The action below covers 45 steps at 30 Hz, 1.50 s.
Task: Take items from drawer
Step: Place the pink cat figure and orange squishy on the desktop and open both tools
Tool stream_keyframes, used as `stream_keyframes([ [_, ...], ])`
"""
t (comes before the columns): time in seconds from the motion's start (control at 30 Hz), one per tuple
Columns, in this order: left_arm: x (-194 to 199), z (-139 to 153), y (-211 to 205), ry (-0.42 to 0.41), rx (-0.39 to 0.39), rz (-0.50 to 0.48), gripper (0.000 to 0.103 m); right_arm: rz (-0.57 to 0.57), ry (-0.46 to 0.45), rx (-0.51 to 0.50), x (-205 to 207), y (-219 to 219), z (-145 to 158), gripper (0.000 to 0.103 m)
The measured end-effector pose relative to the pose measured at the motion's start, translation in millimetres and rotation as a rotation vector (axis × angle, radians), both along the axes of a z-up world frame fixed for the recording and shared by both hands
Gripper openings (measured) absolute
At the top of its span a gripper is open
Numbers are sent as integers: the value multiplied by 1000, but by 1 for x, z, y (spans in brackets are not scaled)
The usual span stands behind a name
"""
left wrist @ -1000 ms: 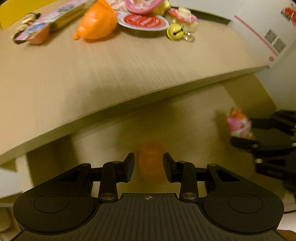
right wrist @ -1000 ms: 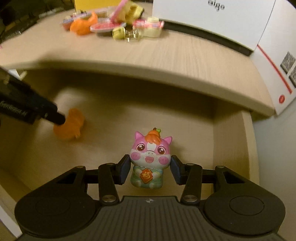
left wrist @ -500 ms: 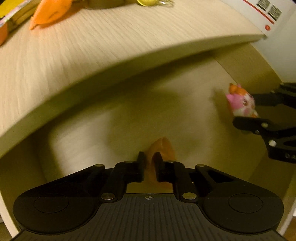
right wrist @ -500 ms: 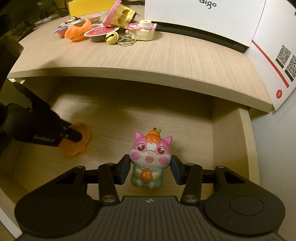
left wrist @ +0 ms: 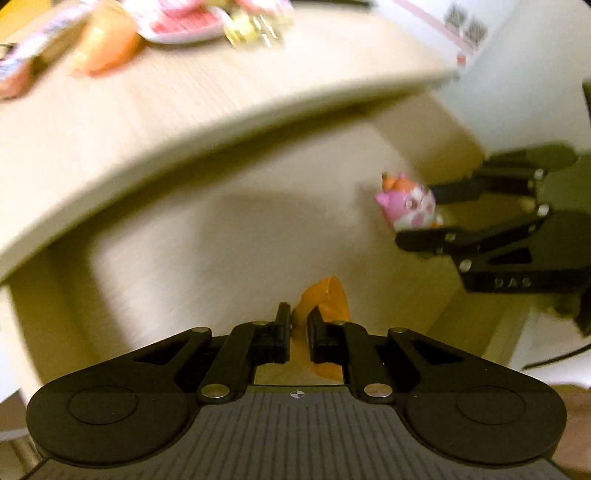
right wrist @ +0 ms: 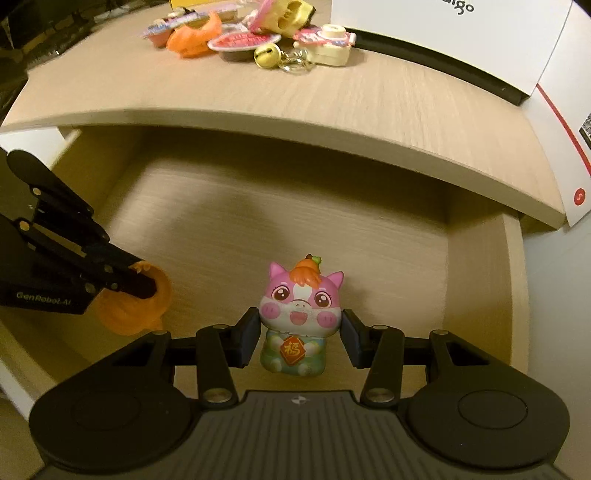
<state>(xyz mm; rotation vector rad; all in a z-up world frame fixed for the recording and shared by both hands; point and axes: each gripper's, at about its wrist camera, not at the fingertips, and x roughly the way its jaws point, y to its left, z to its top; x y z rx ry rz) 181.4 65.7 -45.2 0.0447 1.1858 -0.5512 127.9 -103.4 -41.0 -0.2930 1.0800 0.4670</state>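
Observation:
A wooden drawer [right wrist: 513,295] stands open under the tabletop. My right gripper [right wrist: 300,341] is shut on a pink pig figurine [right wrist: 300,306] with an orange tuft, held upright over the drawer floor. In the left wrist view that pig figurine [left wrist: 408,206] shows at the right, inside the right gripper [left wrist: 421,216]. My left gripper [left wrist: 300,328] is shut on a thin orange plastic shell [left wrist: 328,299]. From the right wrist view the left gripper [right wrist: 142,286] comes in from the left, with the orange shell [right wrist: 129,314] hanging from its tips above the drawer's left side.
On the tabletop [right wrist: 332,99] above the drawer lie another orange shell [right wrist: 192,37], a red-lidded cup [right wrist: 240,42], a yellow bell on a key ring [right wrist: 267,55] and a cream toy camera [right wrist: 330,46]. A white box [right wrist: 461,33] stands at the back right.
My left gripper went from open around the orange shell to shut on it and has raised it off the drawer floor. The right gripper kept its hold on the pig and rose slightly.

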Motion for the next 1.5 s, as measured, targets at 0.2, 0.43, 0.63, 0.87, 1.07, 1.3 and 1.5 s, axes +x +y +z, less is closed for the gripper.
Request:
stream_keyframes([
  [0.2, 29, 91, 41, -220, -177, 136, 11, -10, -158, 52, 18, 2, 63, 47],
  [0.43, 110, 149, 88, -428, -90, 300, 11, -126, -411, 14, 100, 8, 126, 47],
  [0.63, 159, 108, 94, -338, -65, 370, 11, -182, -362, -57, 136, 19, 103, 47],
  [0.87, 161, 76, 88, -361, -74, 374, 12, -237, -305, -81, 137, 28, 74, 47],
  [1.07, 153, 74, 88, -388, -68, 351, 13, -251, -306, -93, 137, 37, 59, 47],
  [1.3, 155, 76, 84, -377, -44, 367, 14, -281, -313, -60, 134, 30, 51, 57],
  [1.5, 133, 92, 89, -444, -74, 487, 17, -286, -346, 14, 123, 12, 57, 73],
])
